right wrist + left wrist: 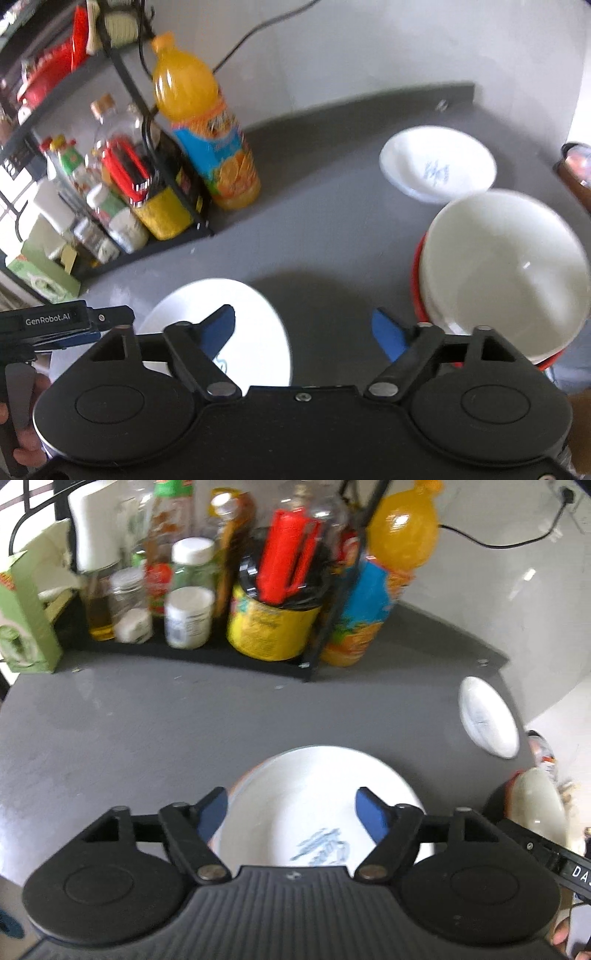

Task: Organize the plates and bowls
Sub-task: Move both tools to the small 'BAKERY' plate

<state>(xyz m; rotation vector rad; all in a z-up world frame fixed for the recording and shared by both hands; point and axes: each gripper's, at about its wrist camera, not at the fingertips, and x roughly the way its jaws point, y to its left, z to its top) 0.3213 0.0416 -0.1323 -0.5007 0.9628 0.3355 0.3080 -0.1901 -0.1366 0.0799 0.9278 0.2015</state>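
Grey table fills the left wrist view, with a black rack of bottles and jars at its far edge. Left tongs are spread wide above a white plate with a blue mark, touching nothing. A second plate lies well apart at the right.

From the right wrist view, right tongs are also spread and empty, between the near plate and a white bowl nested in a red-rimmed one. The far plate lies just behind the bowl, and an orange juice bottle stands beside the rack.
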